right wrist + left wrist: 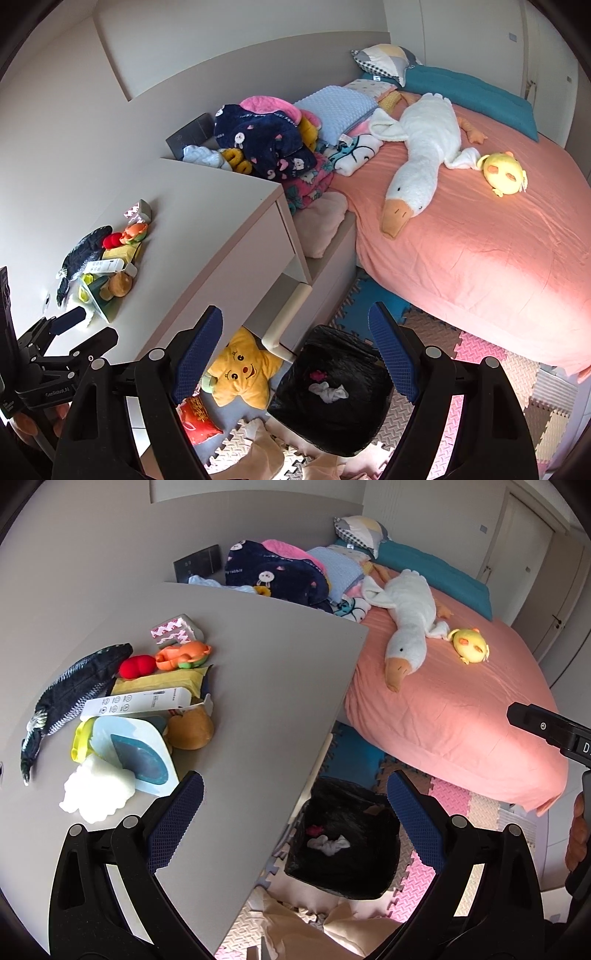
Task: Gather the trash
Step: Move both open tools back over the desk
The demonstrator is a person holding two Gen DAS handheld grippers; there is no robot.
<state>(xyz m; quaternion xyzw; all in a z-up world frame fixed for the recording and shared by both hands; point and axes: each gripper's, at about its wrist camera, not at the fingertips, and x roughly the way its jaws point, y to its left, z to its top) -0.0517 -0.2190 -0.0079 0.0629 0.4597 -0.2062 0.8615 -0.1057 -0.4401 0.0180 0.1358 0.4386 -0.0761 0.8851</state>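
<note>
A trash bin lined with a black bag [343, 845] stands on the floor beside the desk; it also shows in the right wrist view [332, 391]. A crumpled white tissue [328, 843] and a small red scrap [315, 829] lie inside it. My left gripper [295, 819] is open and empty, held above the desk's edge and the bin. My right gripper [299, 354] is open and empty, above the bin. A white crumpled wad [96, 794] lies on the desk [258, 686] near the left fingers [177, 823].
The desk holds a fish toy [70, 690], a red toy [136, 666], a white box [136, 701], a tissue pack [173, 629] and a clock-like device [136, 753]. A bed with a pink sheet [461, 701] and a goose plush [410, 624] stands on the right. A yellow star plush [243, 369] and a red packet [197, 419] lie under the desk.
</note>
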